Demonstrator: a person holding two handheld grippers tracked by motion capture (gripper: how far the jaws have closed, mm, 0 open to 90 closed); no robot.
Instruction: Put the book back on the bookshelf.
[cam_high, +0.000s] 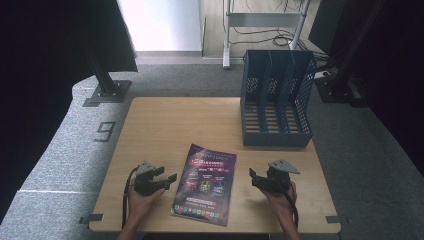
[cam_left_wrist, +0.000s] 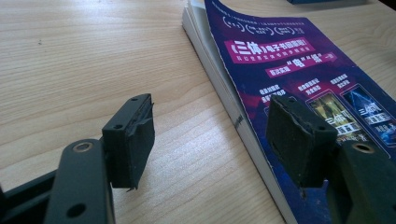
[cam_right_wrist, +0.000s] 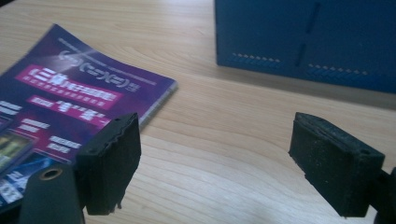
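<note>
A purple magazine (cam_high: 206, 183) lies flat near the table's front edge, between my two grippers. My left gripper (cam_high: 169, 178) rests just left of it, open, jaws pointing at its left edge. In the left gripper view the magazine (cam_left_wrist: 299, 79) has a slightly lifted cover, and one pad (cam_left_wrist: 299, 140) hovers over its edge while the other pad (cam_left_wrist: 133, 140) is above bare wood. My right gripper (cam_high: 254, 178) is open to the right of the magazine (cam_right_wrist: 70, 102), nothing between its pads (cam_right_wrist: 109, 163). A blue file rack (cam_high: 276, 100) stands at the back right.
The wooden table (cam_high: 175, 125) has free surface at the back left and centre. The blue rack's front wall (cam_right_wrist: 303, 37) is close ahead of the right gripper. Black stand bases sit on the grey carpet beyond the table.
</note>
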